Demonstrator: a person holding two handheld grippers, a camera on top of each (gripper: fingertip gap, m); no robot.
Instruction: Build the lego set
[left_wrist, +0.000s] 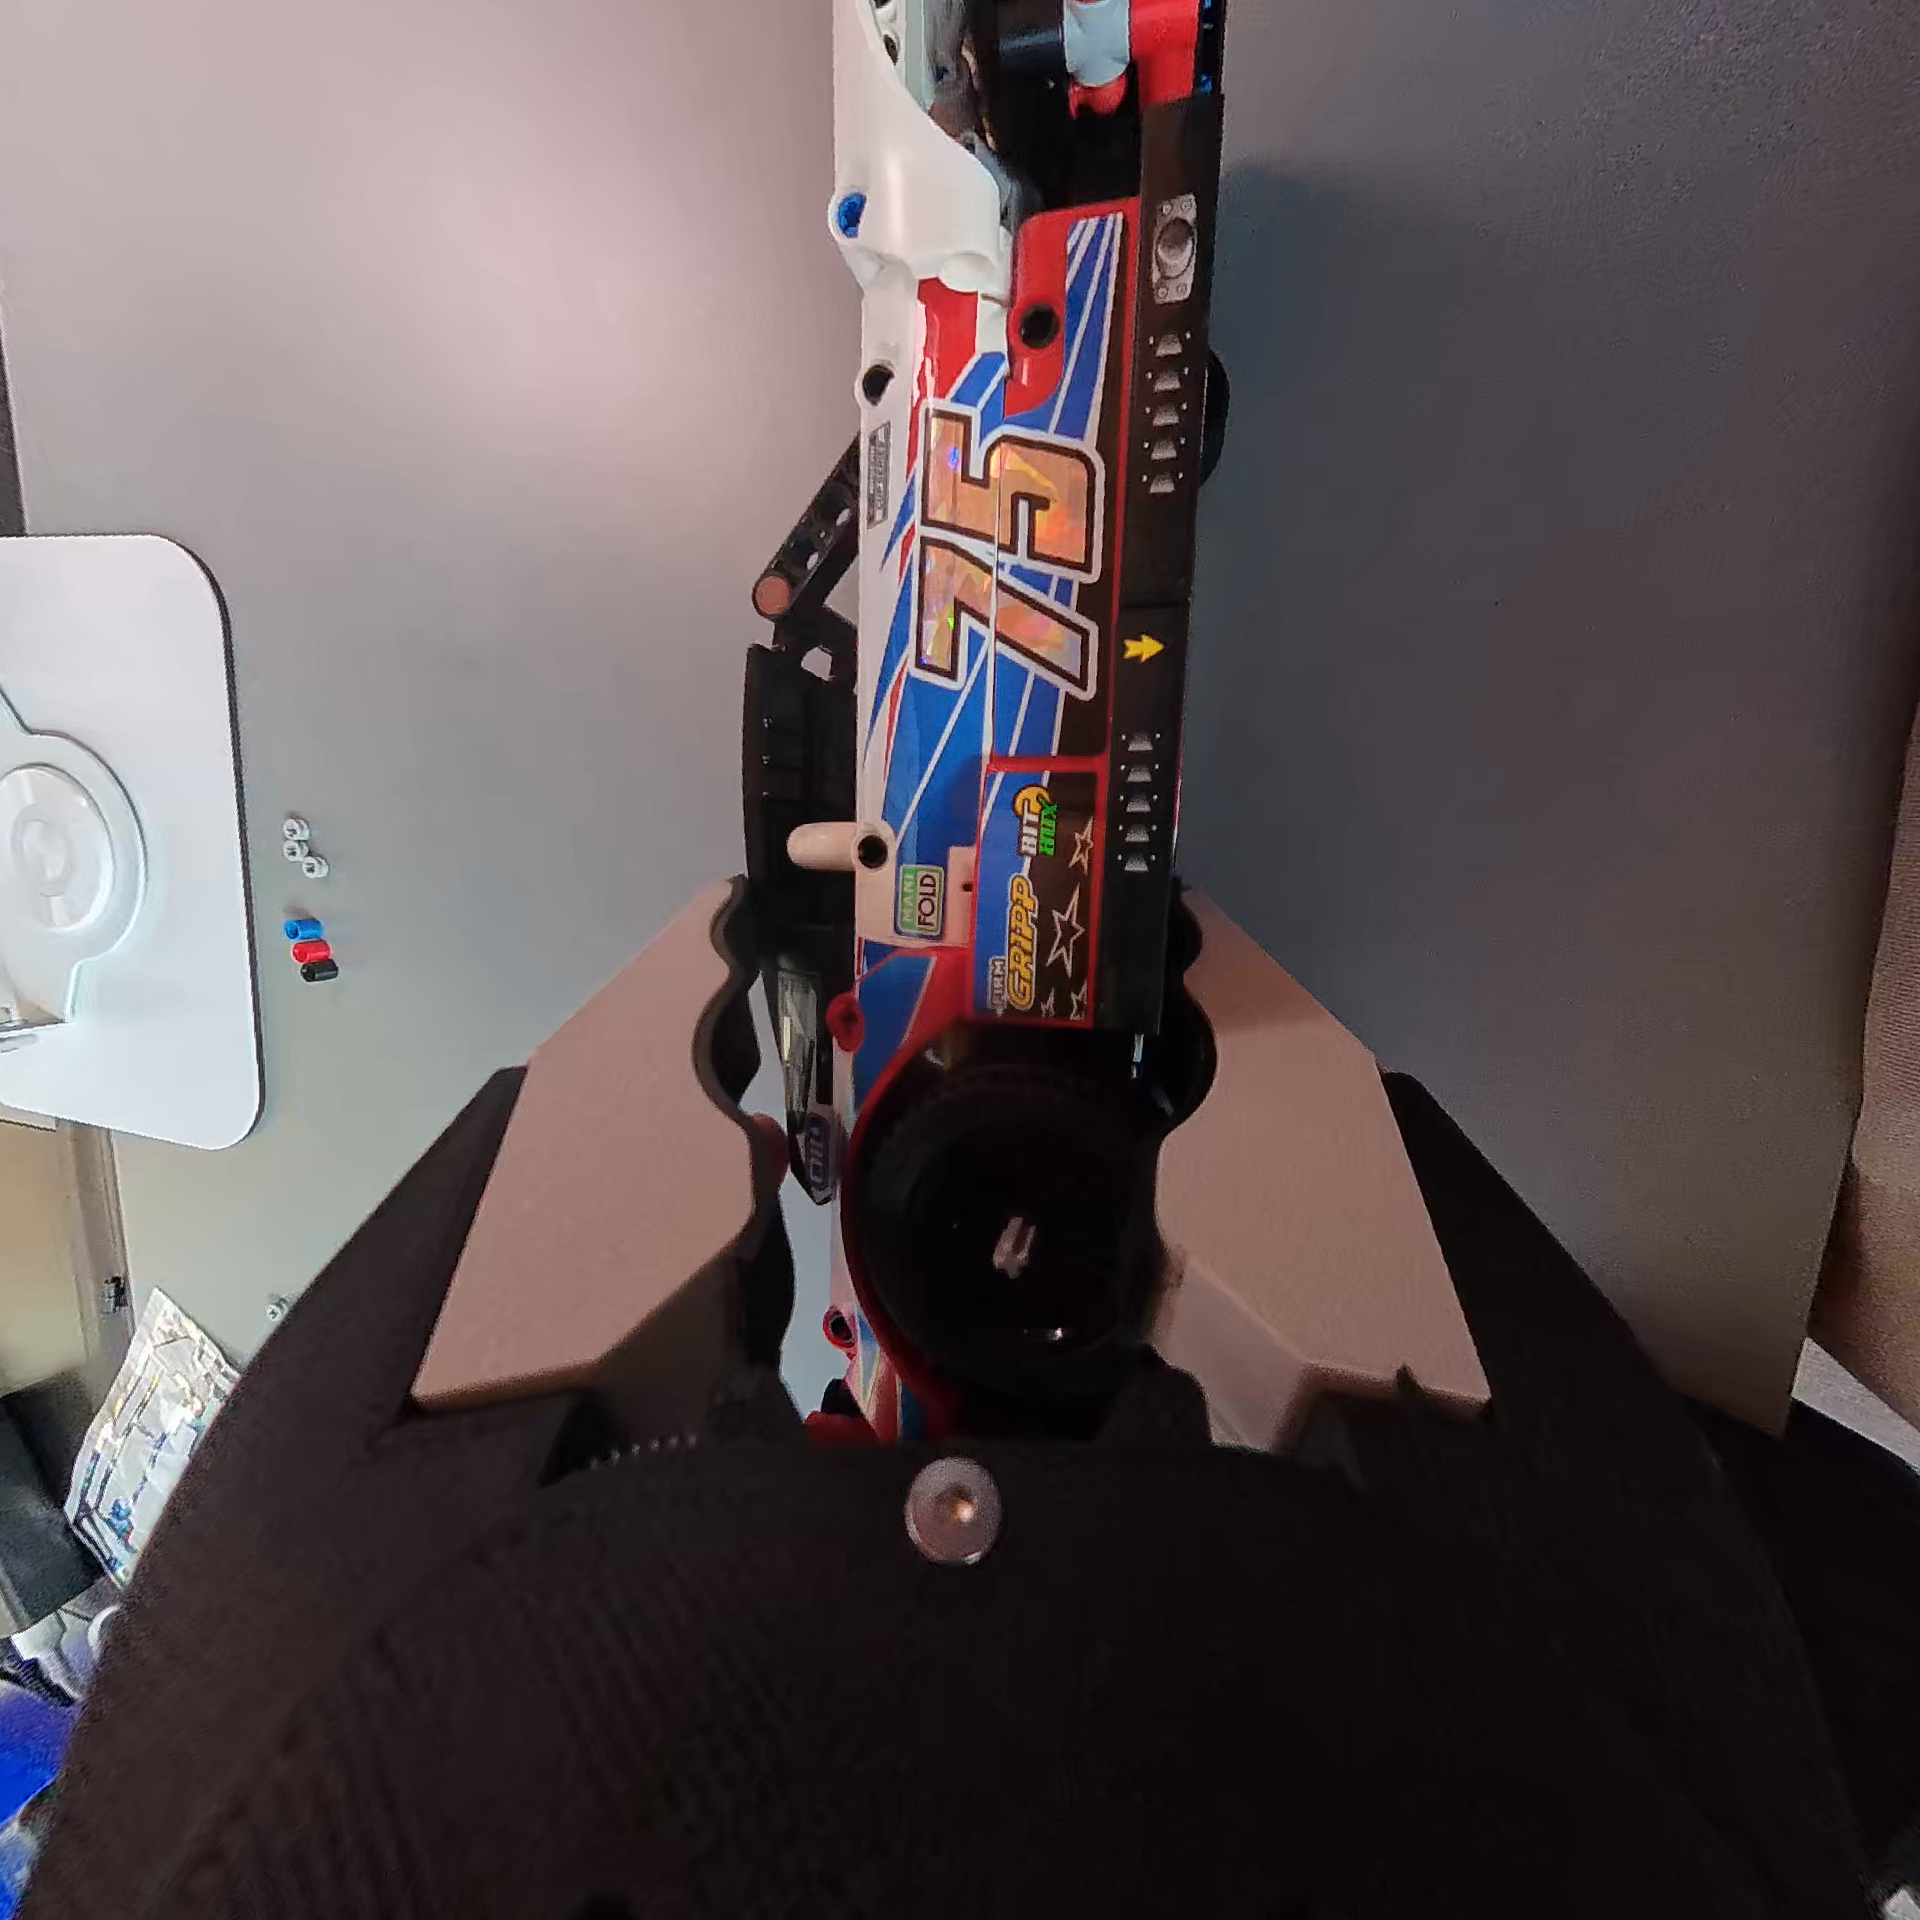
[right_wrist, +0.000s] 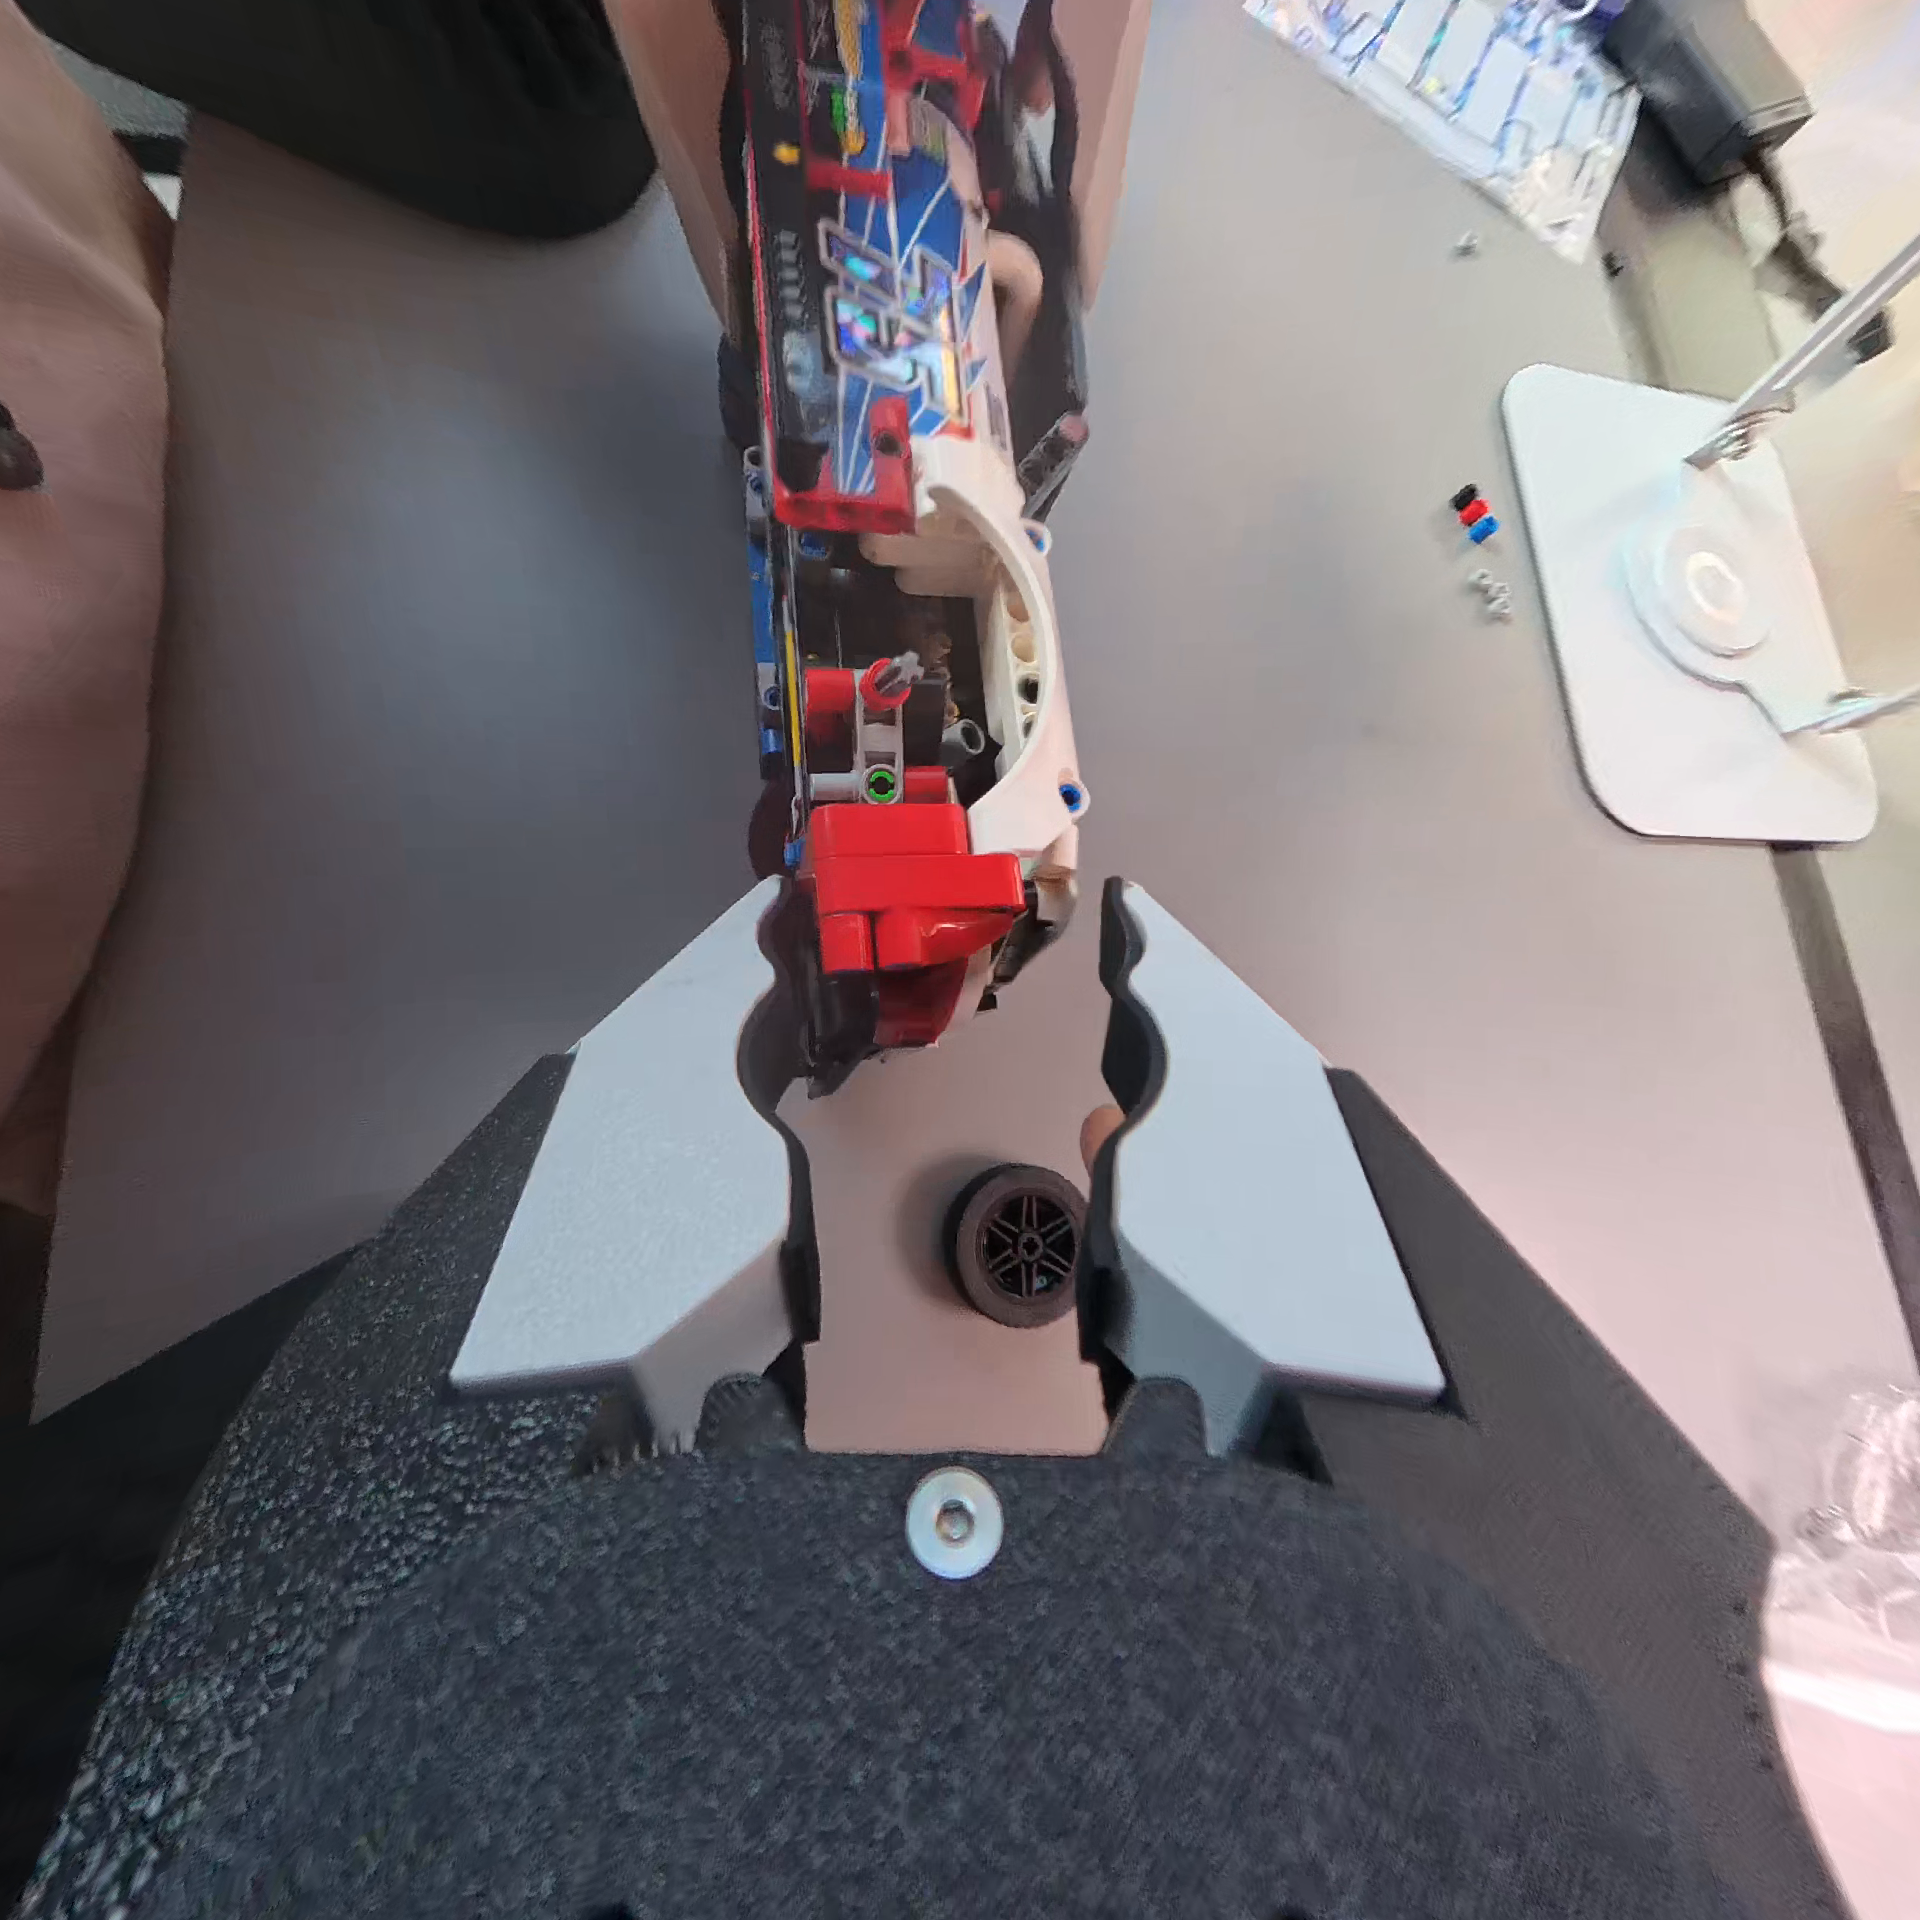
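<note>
The Lego race car (left_wrist: 997, 623), white, blue, red and black with stickers, is turned on its side and held off the grey table. My left gripper (left_wrist: 961, 914) is shut on its rear end, its tan fingers (left_wrist: 623, 1091) around the fitted black wheel (left_wrist: 997, 1226). In the right wrist view the car (right_wrist: 883, 436) points toward me, and its red front (right_wrist: 904, 883) sits between the fingertips of my right gripper (right_wrist: 940, 904). That gripper is open and empty. A loose black wheel (right_wrist: 1016, 1257) lies on the table below, between its grey fingers (right_wrist: 644, 1174).
A white stand base (left_wrist: 125, 831) (right_wrist: 1683, 603) sits to one side. Small blue, red and black pins (left_wrist: 310, 948) (right_wrist: 1475, 516) and grey bushings (left_wrist: 304, 844) (right_wrist: 1491, 594) lie beside it. Shiny plastic bags (left_wrist: 145, 1423) (right_wrist: 1455, 94) lie at the table edge. A person's pink sleeve (right_wrist: 73, 623) is left. My right fingertips sit around 15 centimetres from my left ones.
</note>
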